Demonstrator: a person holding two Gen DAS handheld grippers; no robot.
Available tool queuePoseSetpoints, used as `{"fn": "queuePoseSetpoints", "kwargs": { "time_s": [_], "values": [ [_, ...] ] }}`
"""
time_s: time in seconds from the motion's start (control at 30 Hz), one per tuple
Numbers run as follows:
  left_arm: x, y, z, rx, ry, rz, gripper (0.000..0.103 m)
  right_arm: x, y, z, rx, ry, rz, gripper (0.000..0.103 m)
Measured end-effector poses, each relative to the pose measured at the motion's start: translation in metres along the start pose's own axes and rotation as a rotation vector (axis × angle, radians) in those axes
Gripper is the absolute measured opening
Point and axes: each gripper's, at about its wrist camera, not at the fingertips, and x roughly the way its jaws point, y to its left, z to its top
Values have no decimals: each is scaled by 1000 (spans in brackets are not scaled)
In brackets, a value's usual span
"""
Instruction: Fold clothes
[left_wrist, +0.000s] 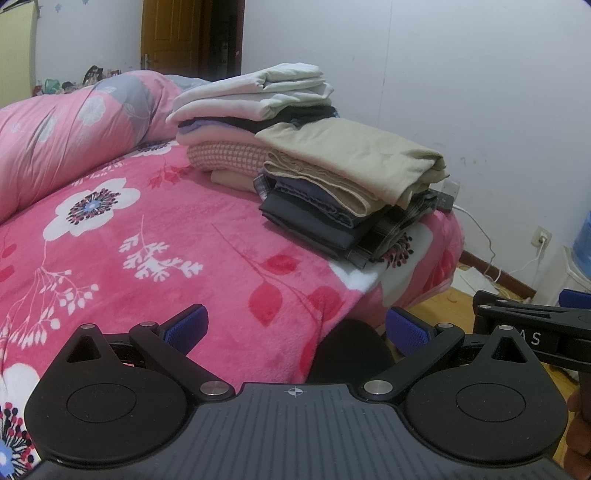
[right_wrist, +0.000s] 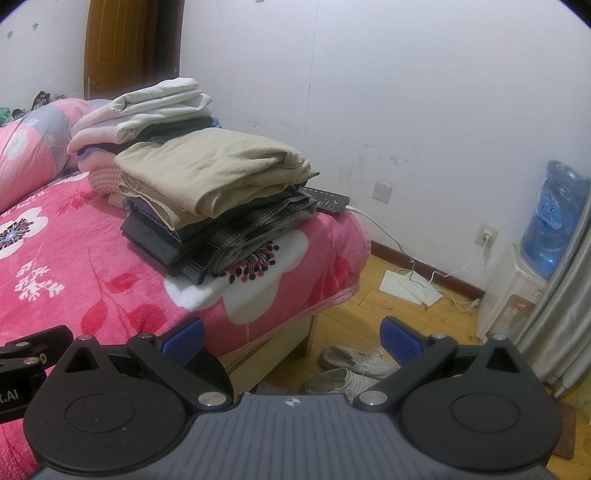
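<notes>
Two stacks of folded clothes sit on the pink floral bed (left_wrist: 155, 236) near its far corner. The nearer stack (left_wrist: 347, 195) (right_wrist: 214, 206) has a beige garment on top of dark and plaid pieces. The farther stack (left_wrist: 255, 110) (right_wrist: 147, 110) is topped with white and pale pink items. My left gripper (left_wrist: 293, 326) hangs open over the bed's near edge, nothing between its blue pads. My right gripper (right_wrist: 291, 338) is open too, held past the bed corner above the floor. Each gripper shows at the edge of the other's view.
A rolled pink quilt (left_wrist: 66, 136) lies along the bed's left side. A black remote (right_wrist: 327, 199) rests behind the nearer stack. On the wooden floor are white shoes (right_wrist: 351, 369), a cable with white papers (right_wrist: 413, 288), and a water dispenser (right_wrist: 546, 240) by the curtain.
</notes>
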Motion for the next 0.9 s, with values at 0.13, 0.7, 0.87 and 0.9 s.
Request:
{"fn": "queuePoseSetpoints", "kwargs": {
  "time_s": [0.13,0.7,0.87,0.9],
  "values": [
    [0,0,0,2,0,1,103,1,0,0,1,3,1,103],
    [-1,-1,-1,4,-4,2,103,1,-2,0,6,0,0,103],
    [-1,-2,0,6,-4,4,103,4,-4,-1,11,6,0,103],
    [-1,-2,0,7,-5,5,103,4,-4,-1,12,8,-1,103]
  ]
}}
